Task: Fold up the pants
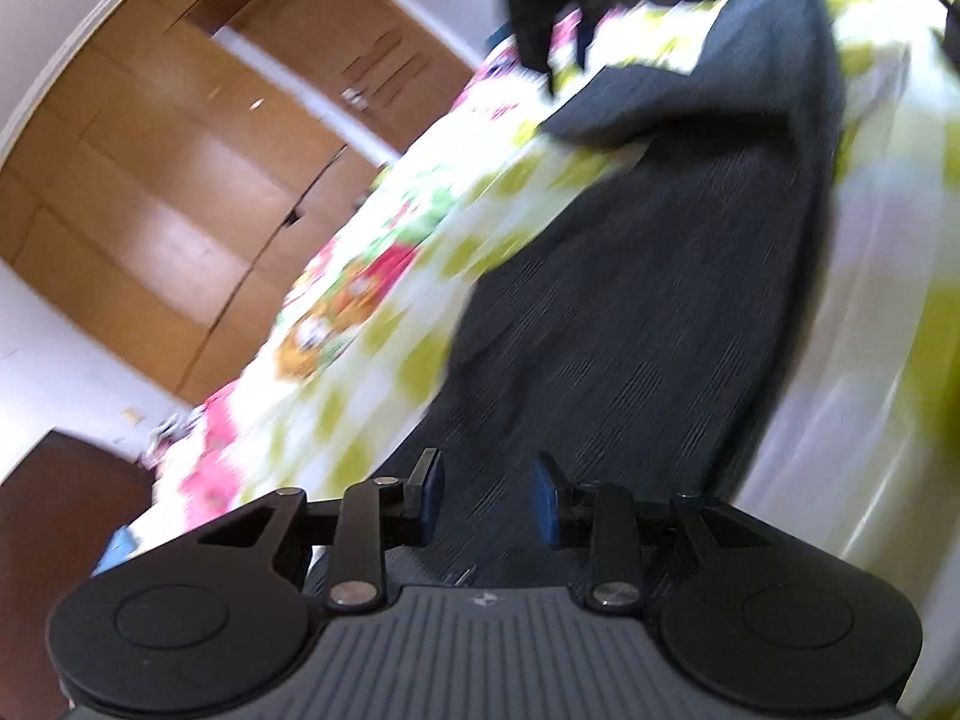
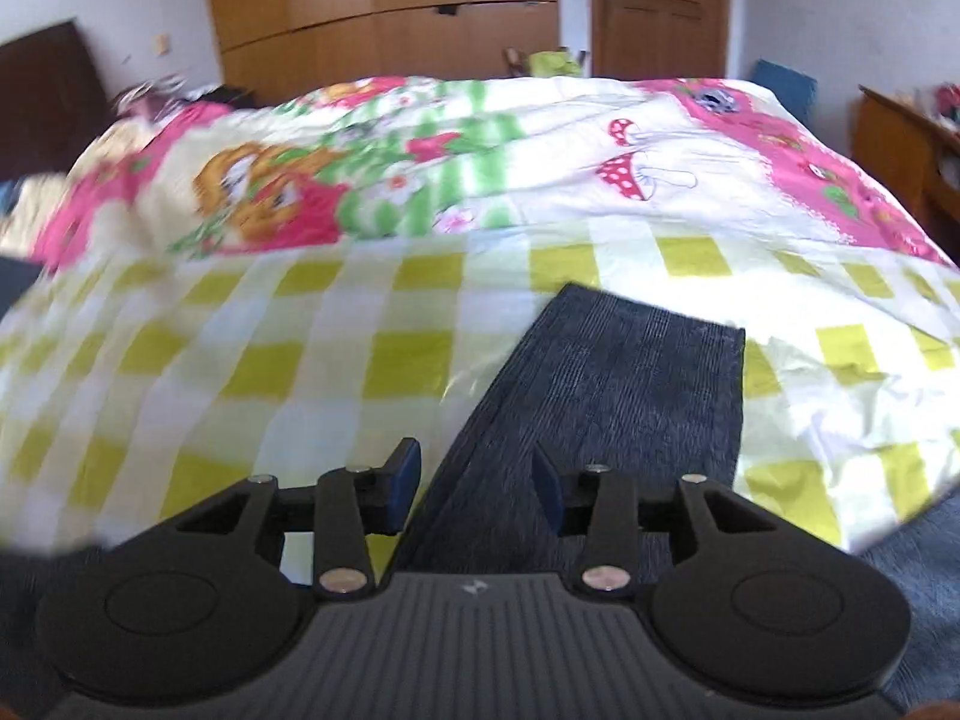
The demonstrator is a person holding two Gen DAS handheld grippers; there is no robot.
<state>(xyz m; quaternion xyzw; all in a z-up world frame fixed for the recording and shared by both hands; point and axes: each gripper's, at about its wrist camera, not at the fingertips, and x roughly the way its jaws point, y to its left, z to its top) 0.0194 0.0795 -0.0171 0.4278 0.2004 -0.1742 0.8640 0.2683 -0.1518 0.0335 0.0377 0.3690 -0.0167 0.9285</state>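
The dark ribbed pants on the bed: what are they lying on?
The dark ribbed pants lie on a quilt with yellow-green and white checks. The quilt shows all around them; whatever lies directly beneath the fabric is covered.

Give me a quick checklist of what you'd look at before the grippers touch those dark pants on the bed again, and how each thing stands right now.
1. Pants lie on the checked bedspread, not hanging off it: ok.
2. Right gripper empty, jaws apart, cloth lying below them: ok.
3. Left gripper empty, jaws apart over the pants: ok.
4. Far leg end square and flat in the right wrist view: ok.
5. Cloth smooth along its length: not ok; a flap is turned over in the left wrist view.
6. Waistband aligned: cannot tell, it is out of view.
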